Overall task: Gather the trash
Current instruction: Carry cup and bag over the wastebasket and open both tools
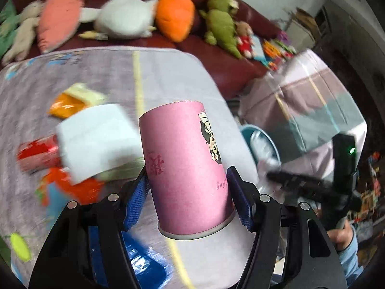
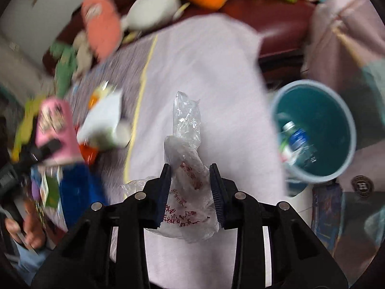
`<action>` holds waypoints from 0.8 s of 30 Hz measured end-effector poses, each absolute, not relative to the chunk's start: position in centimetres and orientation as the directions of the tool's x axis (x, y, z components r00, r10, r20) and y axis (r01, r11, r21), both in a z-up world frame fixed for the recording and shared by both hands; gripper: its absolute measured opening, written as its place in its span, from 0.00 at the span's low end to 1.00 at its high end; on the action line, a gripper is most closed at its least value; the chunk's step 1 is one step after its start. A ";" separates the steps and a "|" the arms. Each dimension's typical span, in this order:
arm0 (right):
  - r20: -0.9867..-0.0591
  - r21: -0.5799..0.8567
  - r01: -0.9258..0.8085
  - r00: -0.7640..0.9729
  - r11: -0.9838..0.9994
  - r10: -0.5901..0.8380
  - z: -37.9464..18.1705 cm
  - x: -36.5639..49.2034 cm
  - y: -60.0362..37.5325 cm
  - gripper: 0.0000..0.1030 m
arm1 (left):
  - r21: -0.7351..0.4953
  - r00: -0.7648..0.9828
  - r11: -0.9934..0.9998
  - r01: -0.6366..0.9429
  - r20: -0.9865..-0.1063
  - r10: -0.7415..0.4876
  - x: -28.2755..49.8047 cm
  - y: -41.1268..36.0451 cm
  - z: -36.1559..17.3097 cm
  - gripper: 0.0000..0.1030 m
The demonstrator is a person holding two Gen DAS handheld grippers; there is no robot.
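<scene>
1. Between the blue pads of the left gripper point(image 1: 187, 192) stands a pink paper cup point(image 1: 185, 166), upside down with its rim toward the camera; both pads press against its sides near the rim, so the fingers are spread about a cup's width and clamped on it.
2. Beyond the left finger, on the grey cloth point(image 1: 168, 72), lie a white box point(image 1: 96, 139), a red wrapper point(image 1: 36, 154) and an orange packet point(image 1: 65, 106), all blurred.
3. Past the right finger of that gripper a teal bin point(image 1: 259, 139) shows beside the cloth's edge.
4. Between the narrow-set fingers of the right gripper point(image 2: 190, 192) hangs a crumpled clear plastic bag point(image 2: 186, 159) with red print; both pads pinch it, and its top sticks up beyond the fingertips.
5. Right of those fingers, off the cloth, the teal bin point(image 2: 341, 120) stands open with a plastic bottle point(image 2: 297, 142) inside.
6. Left of them, the pink cup point(image 2: 55, 130) appears held in the other gripper.
</scene>
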State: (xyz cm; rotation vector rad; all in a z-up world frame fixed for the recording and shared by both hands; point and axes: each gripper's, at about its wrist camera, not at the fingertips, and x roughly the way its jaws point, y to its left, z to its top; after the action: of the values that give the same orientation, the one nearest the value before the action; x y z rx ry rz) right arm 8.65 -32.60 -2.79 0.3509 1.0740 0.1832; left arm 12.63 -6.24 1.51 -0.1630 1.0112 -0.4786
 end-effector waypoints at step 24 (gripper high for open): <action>-0.789 0.432 0.378 0.599 0.819 0.139 -6.3 9.2 -56.0 0.31 | -0.265 0.189 0.792 0.550 -0.884 -0.428 20.4 -36.3 -8.2 0.68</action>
State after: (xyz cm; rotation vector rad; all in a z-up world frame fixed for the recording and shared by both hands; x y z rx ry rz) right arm 9.17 -55.99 -6.34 0.6171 0.9333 -0.1491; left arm 20.38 -36.28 -8.15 0.1208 1.1975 -0.6900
